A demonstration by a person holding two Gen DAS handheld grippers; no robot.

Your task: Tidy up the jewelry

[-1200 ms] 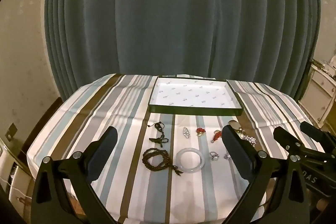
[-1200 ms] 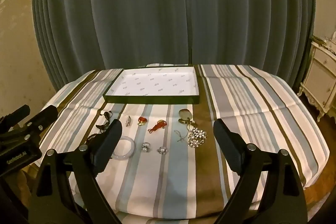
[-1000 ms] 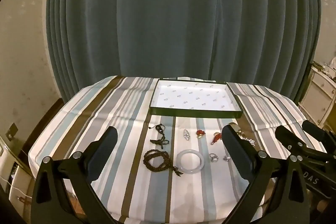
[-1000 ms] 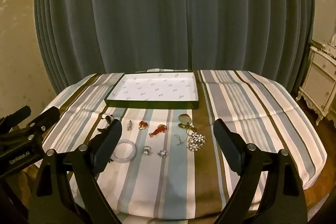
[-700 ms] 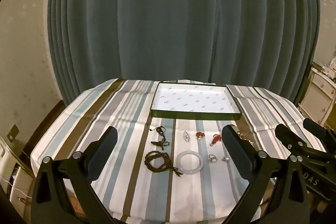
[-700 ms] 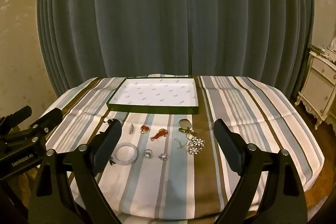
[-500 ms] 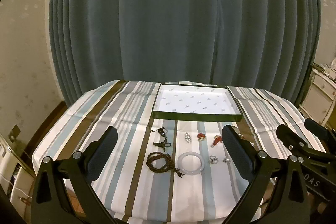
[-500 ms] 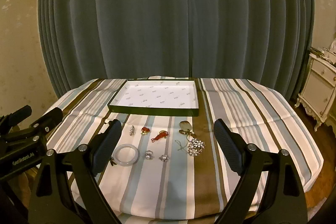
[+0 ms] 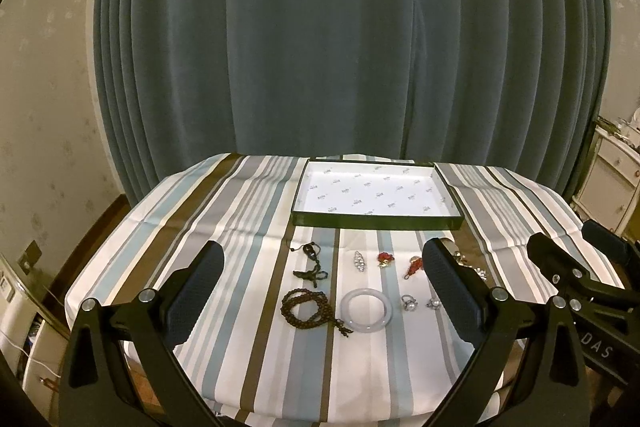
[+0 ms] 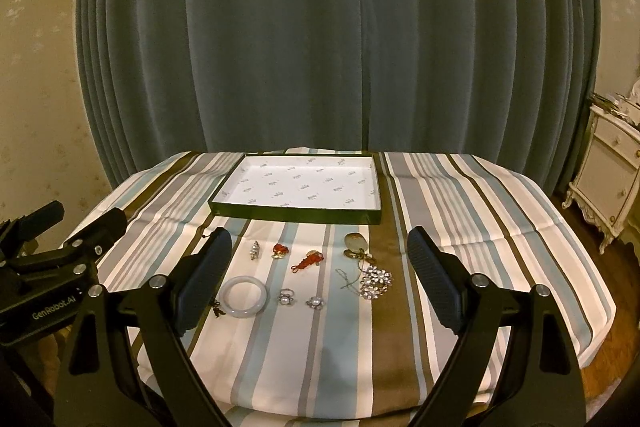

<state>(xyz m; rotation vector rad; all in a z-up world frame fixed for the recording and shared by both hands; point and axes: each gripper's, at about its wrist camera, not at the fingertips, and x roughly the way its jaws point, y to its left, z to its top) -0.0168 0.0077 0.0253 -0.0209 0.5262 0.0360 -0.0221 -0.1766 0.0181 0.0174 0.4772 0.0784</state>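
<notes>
1. A dark teal curtain (image 9: pixel 352 39) hangs as the backdrop, far beyond both pairs of tongs.
2. The tabletop (image 9: pixel 224 227) wears a cloth striped in white, blue, grey and brown, and spreads out ahead of and beneath the tongs.
3. The left tongs (image 9: pixel 322 285) are spread wide, holding nothing; the right tongs (image 10: pixel 320 277) are likewise spread wide with nothing between their fingers. Both hover over the near edge of the tabletop, clear of the jewelry.
4. A shallow box (image 9: pixel 376 221) with dark green walls and a white printed lining lies beyond the tongs, past all the jewelry.
5. A dark bead bracelet (image 9: pixel 306 309) lies between the left tongs' fingers, with a pale jade bangle (image 9: pixel 366 311) touching its tassel on the right.
6. A dark cord pendant (image 9: pixel 311 265) lies just beyond the beads.
7. A rhinestone brooch (image 10: pixel 375 282) lies between the right tongs' fingers, toward the right finger, with a stone pendant (image 10: pixel 355 242) beyond it.
8. A red knotted charm (image 10: pixel 308 261), a red-and-gold charm (image 10: pixel 280 250) and a silver clip (image 10: pixel 254 250) sit in a row short of the box.
9. Two rings (image 10: pixel 286 298) (image 10: pixel 315 303) lie side by side, right of the bangle.
</notes>
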